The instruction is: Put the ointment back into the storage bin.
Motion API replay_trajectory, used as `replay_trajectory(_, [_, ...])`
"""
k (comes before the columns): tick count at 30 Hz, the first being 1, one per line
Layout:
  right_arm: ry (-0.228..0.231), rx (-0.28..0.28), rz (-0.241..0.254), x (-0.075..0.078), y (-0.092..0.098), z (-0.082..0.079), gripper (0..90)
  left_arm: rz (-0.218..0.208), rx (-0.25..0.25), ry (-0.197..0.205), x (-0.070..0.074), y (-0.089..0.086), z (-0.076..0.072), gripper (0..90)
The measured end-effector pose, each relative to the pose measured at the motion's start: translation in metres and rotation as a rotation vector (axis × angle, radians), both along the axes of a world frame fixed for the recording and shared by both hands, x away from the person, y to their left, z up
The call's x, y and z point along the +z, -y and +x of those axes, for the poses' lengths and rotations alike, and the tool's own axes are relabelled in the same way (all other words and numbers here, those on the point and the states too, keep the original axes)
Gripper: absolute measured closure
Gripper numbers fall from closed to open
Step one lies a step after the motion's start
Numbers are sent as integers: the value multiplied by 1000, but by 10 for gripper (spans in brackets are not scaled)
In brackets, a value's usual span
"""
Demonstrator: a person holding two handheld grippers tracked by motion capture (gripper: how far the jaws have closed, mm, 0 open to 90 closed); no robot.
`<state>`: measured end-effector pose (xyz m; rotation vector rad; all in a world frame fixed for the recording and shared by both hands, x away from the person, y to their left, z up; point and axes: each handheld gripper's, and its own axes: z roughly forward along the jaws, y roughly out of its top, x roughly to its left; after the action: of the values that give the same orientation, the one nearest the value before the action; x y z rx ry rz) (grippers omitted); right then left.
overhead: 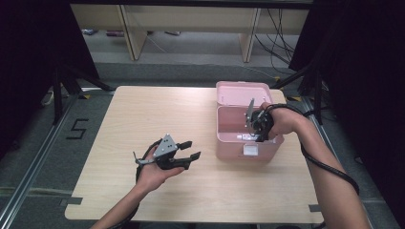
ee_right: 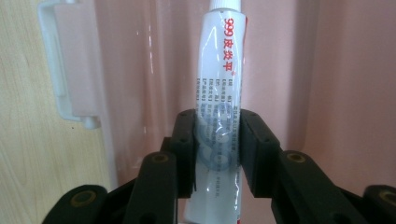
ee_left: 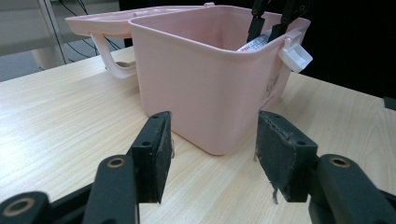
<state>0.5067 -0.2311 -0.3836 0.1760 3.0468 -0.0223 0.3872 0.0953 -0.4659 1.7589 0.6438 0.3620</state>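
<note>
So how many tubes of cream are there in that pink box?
1. A white tube with red print sits between the right gripper's jaws, inside the open pink box near its front wall. More could lie on the box floor, which is hidden.

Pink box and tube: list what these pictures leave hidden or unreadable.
- Floor of the pink box: high view, hidden by the near wall and the right gripper.
- Tube ends: right gripper view, cap cut off by the top edge, tail by the bottom edge and jaws.
- Tube's small print: right gripper view, too small and glossy to read.
- Left gripper body: left gripper view, cut off by the bottom edge.
</note>
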Motion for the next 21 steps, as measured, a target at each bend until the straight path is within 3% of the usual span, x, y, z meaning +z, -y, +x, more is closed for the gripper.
replay_trajectory(1, [6, 50, 28, -2, 0, 3, 701, -1, 1, 0, 0, 0, 0, 453])
replay_trajectory(2, [3, 63, 27, -3, 0, 5, 701, 0, 2, 0, 0, 0, 0, 453])
replay_trajectory(6, [-7, 21, 12, -4, 0, 4, 701, 0, 3, 1, 0, -1, 1, 453])
replay_trajectory(7, [-3, 52, 25, -6, 0, 6, 701, 0, 3, 0, 0, -1, 1, 453])
replay_trajectory(10, [-22, -7, -3, -7, 0, 4, 700, 1, 1, -1, -1, -1, 0, 453])
replay_trajectory(13, [-7, 4, -9, -9, 1, 5, 701, -10, -5, 0, -2, 0, 1, 453])
replay_trajectory(15, [-25, -1, -6, -10, 1, 6, 700, -9, -4, 0, -2, 0, 1, 453])
replay_trajectory(21, [-20, 8, -2, -13, 2, 7, 701, -7, -2, 0, -2, 0, 1, 453])
